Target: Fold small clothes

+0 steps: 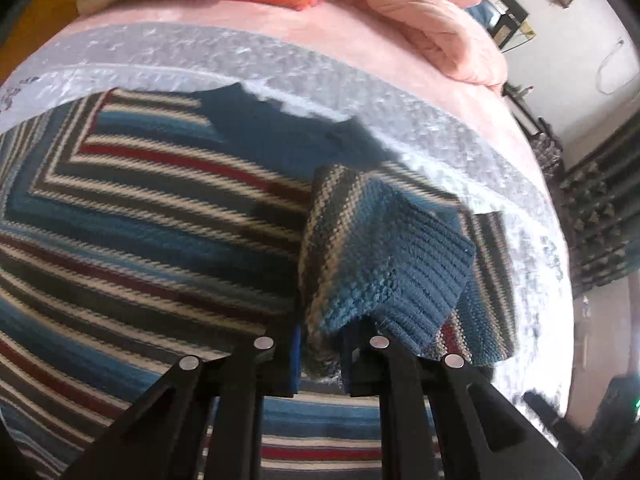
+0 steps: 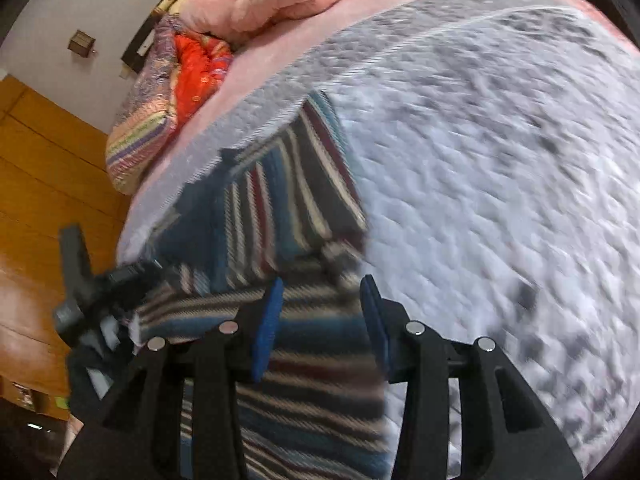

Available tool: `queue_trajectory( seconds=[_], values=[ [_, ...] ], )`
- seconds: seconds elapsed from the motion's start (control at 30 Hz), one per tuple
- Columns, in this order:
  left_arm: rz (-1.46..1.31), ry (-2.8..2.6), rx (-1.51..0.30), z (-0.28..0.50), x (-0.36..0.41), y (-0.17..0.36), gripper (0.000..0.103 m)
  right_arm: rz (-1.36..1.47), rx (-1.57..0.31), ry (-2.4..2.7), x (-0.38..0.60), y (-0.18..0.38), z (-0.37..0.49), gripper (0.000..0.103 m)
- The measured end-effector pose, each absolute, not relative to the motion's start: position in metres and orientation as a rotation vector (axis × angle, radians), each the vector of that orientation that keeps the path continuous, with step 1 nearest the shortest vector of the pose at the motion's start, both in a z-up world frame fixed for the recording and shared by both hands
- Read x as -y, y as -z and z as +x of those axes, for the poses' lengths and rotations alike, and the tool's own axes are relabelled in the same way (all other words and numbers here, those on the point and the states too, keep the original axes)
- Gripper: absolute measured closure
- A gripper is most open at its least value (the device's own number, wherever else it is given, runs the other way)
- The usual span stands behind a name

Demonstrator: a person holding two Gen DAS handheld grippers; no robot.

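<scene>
Coarse knitted wool sweater [image 1: 160,208] on crinkled glossy plastic sheet [image 2: 500,180]; glossy wooden floor [image 2: 36,208].

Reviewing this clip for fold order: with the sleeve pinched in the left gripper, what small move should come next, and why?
Probably carry the sleeve cuff inward and lay it flat on the striped sweater. The left gripper is shut on the sleeve, holding it raised over the sweater's body. The right gripper is open above the sweater's edge, gripping nothing, so it seems free to steady the sweater.

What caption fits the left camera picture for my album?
Left gripper lifts a striped sweater's blue cuff over the body.
</scene>
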State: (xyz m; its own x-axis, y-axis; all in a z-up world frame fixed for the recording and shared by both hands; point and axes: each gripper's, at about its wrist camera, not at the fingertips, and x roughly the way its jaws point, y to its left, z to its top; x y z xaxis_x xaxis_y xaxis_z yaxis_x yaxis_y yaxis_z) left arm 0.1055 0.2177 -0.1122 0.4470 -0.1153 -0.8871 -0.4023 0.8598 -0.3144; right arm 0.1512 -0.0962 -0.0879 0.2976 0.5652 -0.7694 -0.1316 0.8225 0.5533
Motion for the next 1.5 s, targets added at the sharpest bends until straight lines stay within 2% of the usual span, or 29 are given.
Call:
queue_trajectory(
  seconds=[0.37, 0.47, 0.57, 0.63, 0.87, 1.03, 1.1, 1.17, 1.2, 1.23, 1.27, 1.33, 1.5],
  values=[
    [-0.539, -0.178, -1.168, 0.111, -0.231, 0.135, 0.086, 0.388, -1.306, -0.469, 0.046, 0.137, 0.203, 0.064],
    [-0.601, -0.174, -1.159, 0.108, -0.248, 0.135, 0.083, 0.357, -1.293, -0.469, 0.042, 0.135, 0.199, 0.059],
    [-0.655, -0.203, -1.131, 0.098, -0.269, 0.131, 0.076, 0.323, -1.293, -0.472, 0.040, 0.135, 0.197, 0.058],
    [-0.667, -0.242, -1.106, 0.084, -0.286, 0.127, 0.066, 0.335, -1.298, -0.476, 0.041, 0.137, 0.199, 0.058],
    [-0.742, -0.320, -1.048, 0.031, -0.334, 0.127, 0.067, 0.349, -1.299, -0.485, 0.043, 0.138, 0.200, 0.057],
    [-0.906, -0.246, -1.049, 0.032, -0.353, 0.140, 0.054, 0.339, -1.295, -0.485, 0.036, 0.136, 0.201, 0.050],
    [-0.928, -0.252, -1.065, 0.045, -0.353, 0.147, 0.052, 0.332, -1.290, -0.481, 0.034, 0.136, 0.200, 0.049],
    [-0.931, -0.293, -1.075, 0.058, -0.355, 0.150, 0.055, 0.327, -1.287, -0.479, 0.033, 0.137, 0.200, 0.049],
    [-0.920, -0.313, -1.064, 0.064, -0.355, 0.147, 0.067, 0.326, -1.287, -0.478, 0.032, 0.136, 0.200, 0.049],
    [-0.894, -0.325, -1.059, 0.067, -0.355, 0.144, 0.091, 0.327, -1.286, -0.480, 0.032, 0.135, 0.200, 0.050],
    [-0.863, -0.322, -1.051, 0.071, -0.354, 0.139, 0.094, 0.327, -1.285, -0.480, 0.033, 0.134, 0.200, 0.051],
    [-0.827, -0.309, -1.010, 0.075, -0.353, 0.127, 0.095, 0.323, -1.280, -0.486, 0.032, 0.129, 0.199, 0.056],
    [-0.723, -0.320, -0.866, 0.064, -0.353, 0.095, 0.095, 0.341, -1.281, -0.535, 0.030, 0.126, 0.196, 0.059]
  ],
)
